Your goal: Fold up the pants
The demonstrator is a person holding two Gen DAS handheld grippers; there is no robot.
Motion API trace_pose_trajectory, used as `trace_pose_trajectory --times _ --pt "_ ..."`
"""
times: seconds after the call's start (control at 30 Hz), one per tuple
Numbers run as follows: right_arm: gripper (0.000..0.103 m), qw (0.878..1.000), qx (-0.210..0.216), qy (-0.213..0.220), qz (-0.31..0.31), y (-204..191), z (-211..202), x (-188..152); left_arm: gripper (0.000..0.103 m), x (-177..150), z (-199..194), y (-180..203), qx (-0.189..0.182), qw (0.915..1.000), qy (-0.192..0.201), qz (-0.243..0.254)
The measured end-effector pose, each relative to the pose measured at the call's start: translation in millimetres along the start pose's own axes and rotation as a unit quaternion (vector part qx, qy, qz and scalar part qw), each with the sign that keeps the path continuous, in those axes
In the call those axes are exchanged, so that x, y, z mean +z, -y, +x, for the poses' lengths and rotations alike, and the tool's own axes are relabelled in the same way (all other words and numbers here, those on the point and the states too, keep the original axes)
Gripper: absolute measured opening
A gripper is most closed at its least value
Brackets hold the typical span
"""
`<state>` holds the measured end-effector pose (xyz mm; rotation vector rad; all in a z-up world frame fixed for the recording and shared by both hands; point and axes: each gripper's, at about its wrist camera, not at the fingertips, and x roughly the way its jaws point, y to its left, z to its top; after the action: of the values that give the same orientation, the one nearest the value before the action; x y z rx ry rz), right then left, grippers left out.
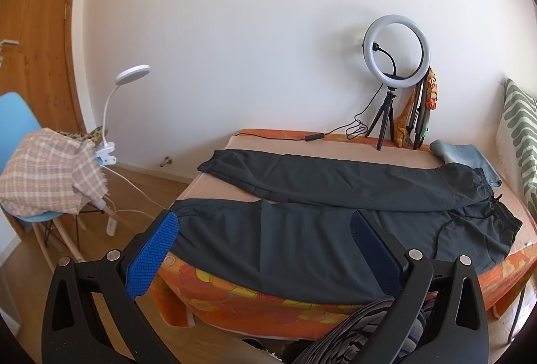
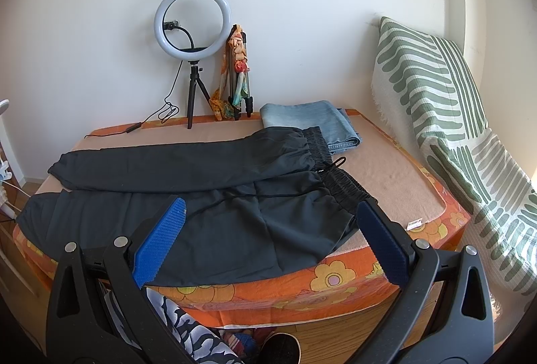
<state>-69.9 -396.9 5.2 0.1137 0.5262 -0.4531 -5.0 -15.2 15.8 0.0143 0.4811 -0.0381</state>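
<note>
Dark grey pants [image 1: 302, 229] lie spread flat on a table with an orange flowered cover [image 1: 235, 293]. The two legs run leftward, the elastic waistband with a drawstring is at the right. They also show in the right wrist view [image 2: 218, 216]. My left gripper [image 1: 265, 229] is open and empty, held above the near leg at the table's front edge. My right gripper [image 2: 272, 219] is open and empty, above the hip part near the waistband [image 2: 342, 189].
Folded blue jeans [image 2: 312, 120] lie behind the waistband. A ring light on a tripod [image 2: 193, 21] and a folded stand stand at the back by the wall. A green-patterned cushion [image 2: 446, 115] leans at the right. A chair with checked cloth [image 1: 50, 176] and a clip lamp [image 1: 131, 75] are at the left.
</note>
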Motion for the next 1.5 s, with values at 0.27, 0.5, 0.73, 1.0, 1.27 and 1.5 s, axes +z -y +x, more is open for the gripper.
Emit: trace_pose_trajectory --times 0.27,0.5,0.73,1.0,1.27,1.5 --pt "0.103 1.0 0.001 -0.001 0.001 0 0 1 0.102 1 0 1 -0.001 1.0 0.0 0.002" --pt "0.103 1.0 0.0 -0.001 0.001 0 1 0 0.102 0 1 2 0.0 1.0 0.0 0.002" --pt "0.103 1.0 0.001 -0.001 0.001 -1 2 2 0.102 0 1 3 0.002 1.0 -0.001 0.005" --pt "0.103 1.0 0.001 -0.002 -0.002 -12 9 -5 0.102 -2 8 2 0.004 0.9999 -0.006 0.01" --pt "0.103 1.0 0.009 -0.002 -0.013 -18 21 9 0.102 2 31 -11 0.017 0.9995 -0.015 0.022" --pt "0.103 0.998 0.054 -0.002 -0.012 -11 39 47 0.102 8 67 -42 -0.007 0.9989 -0.045 0.013"
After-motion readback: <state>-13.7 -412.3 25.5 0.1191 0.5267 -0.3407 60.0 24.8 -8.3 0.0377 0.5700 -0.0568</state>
